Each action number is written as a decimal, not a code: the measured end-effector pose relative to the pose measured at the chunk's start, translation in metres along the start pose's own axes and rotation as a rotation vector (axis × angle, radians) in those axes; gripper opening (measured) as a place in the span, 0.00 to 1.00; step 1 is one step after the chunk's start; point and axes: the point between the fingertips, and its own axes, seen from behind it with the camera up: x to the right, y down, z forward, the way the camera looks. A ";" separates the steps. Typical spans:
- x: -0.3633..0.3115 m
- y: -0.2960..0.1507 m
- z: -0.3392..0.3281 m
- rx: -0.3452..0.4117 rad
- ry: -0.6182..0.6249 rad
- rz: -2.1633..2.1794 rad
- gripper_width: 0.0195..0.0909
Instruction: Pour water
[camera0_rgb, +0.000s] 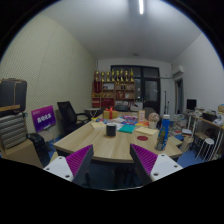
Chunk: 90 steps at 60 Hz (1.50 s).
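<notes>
Water bottle (164, 133) on table (110, 146), well beyond open jaws.

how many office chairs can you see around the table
2 that show plainly: one black chair at the table's far left, another black chair nearer, beside the left finger. Others may be hidden behind the table's clutter. The gripper hangs open, holding nothing.
</notes>
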 end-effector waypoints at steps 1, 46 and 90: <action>0.001 -0.001 0.001 0.003 0.004 0.001 0.89; 0.271 0.016 0.183 0.096 0.256 -0.035 0.88; 0.331 0.036 0.318 0.077 0.369 0.032 0.43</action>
